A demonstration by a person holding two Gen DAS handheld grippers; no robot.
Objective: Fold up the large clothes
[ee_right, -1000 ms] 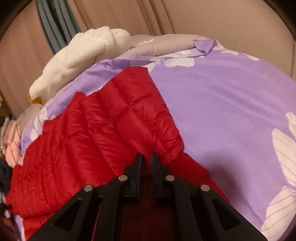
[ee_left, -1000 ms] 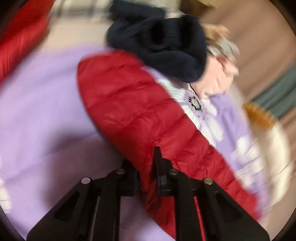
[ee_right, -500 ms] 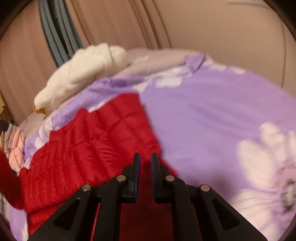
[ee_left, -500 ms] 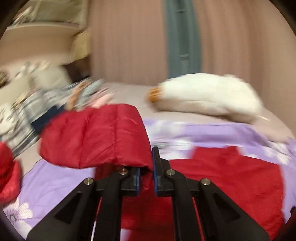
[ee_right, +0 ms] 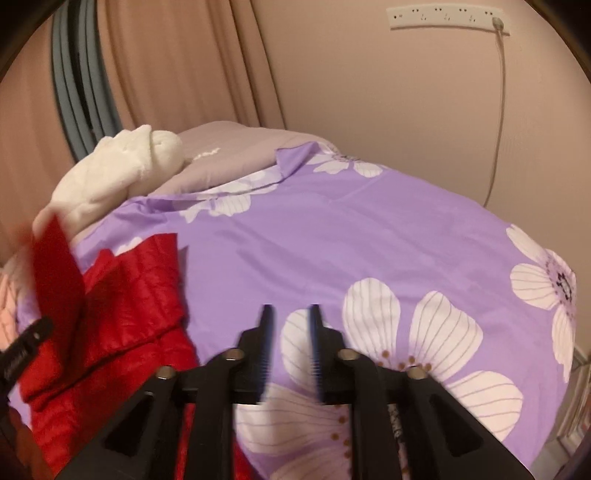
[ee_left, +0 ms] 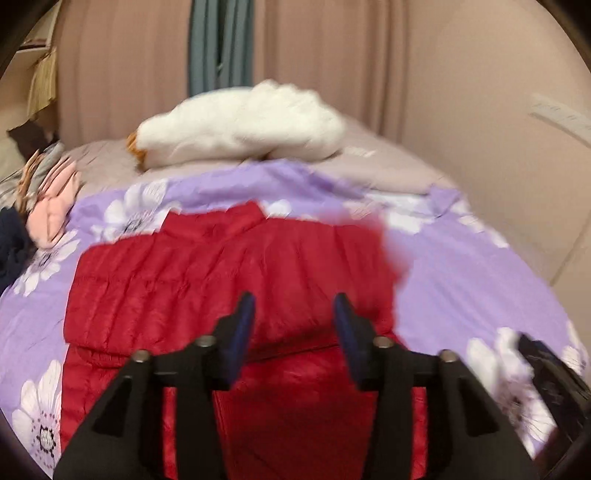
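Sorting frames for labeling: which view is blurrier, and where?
Left wrist: motion blur throughout, the red puffer jacket smeared at its right edge, the white plush soft. Right wrist: purple floral sheet fairly sharp; fingertips and a red flap blurred.

Pink wall [ee_right: 369,92]; beige curtains [ee_right: 184,62]; power strip [ee_right: 447,17]; bed, purple floral cover [ee_right: 369,240].

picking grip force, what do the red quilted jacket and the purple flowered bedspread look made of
Red quilted jacket: likely thin nylon or polyester shell with puffy fill, judging by the slight sheen and stitched channels. Purple flowered bedspread: smooth matte woven cloth, probably cotton or polyester; flat, with faint creases.
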